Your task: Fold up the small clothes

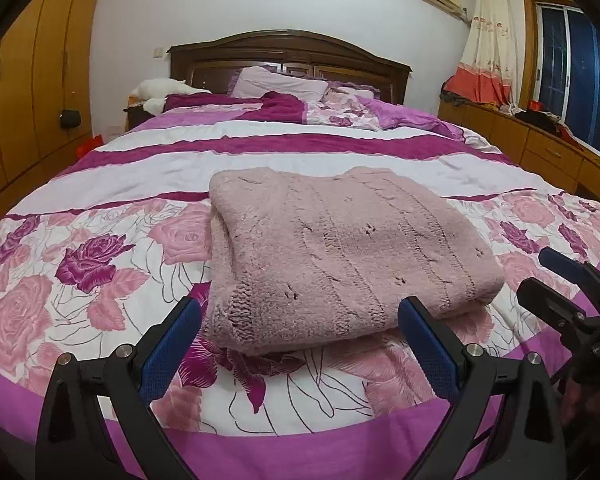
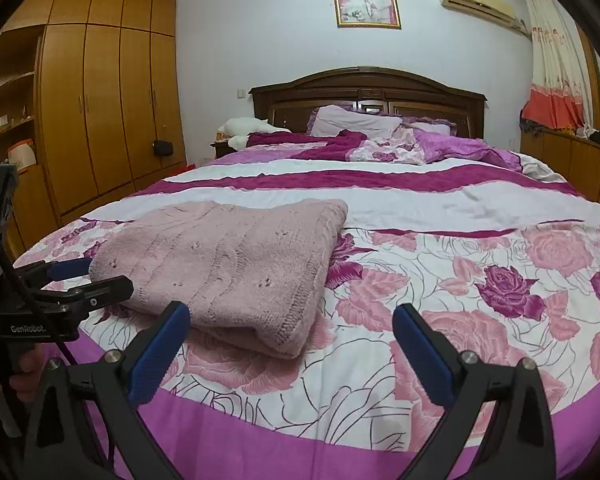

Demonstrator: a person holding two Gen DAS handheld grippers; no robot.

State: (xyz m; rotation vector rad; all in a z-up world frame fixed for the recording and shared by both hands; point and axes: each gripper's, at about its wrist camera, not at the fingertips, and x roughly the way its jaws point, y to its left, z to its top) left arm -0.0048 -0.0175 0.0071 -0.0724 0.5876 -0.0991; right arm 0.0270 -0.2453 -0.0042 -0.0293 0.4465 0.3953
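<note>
A pink knitted sweater (image 1: pixel 340 256) lies folded into a thick rectangle on the floral bedspread (image 1: pixel 80 264) near the foot of the bed, filling the centre of the left wrist view and sitting at centre left of the right wrist view. The left tool (image 1: pixel 300 344) stands wide, its blue pads (image 1: pixel 168 352) flanking the sweater's near edge without pressing on it. The right tool (image 2: pixel 292 352) is also spread wide and empty, with the sweater's near corner just ahead of its left pad. Pillows (image 2: pixel 352 120) lean against the dark wooden headboard (image 2: pixel 368 84) in the upper middle.

One folded pink sweater (image 1: pixel 340 252), two pillows (image 1: pixel 280 82), one framed picture (image 2: pixel 366 0).
</note>
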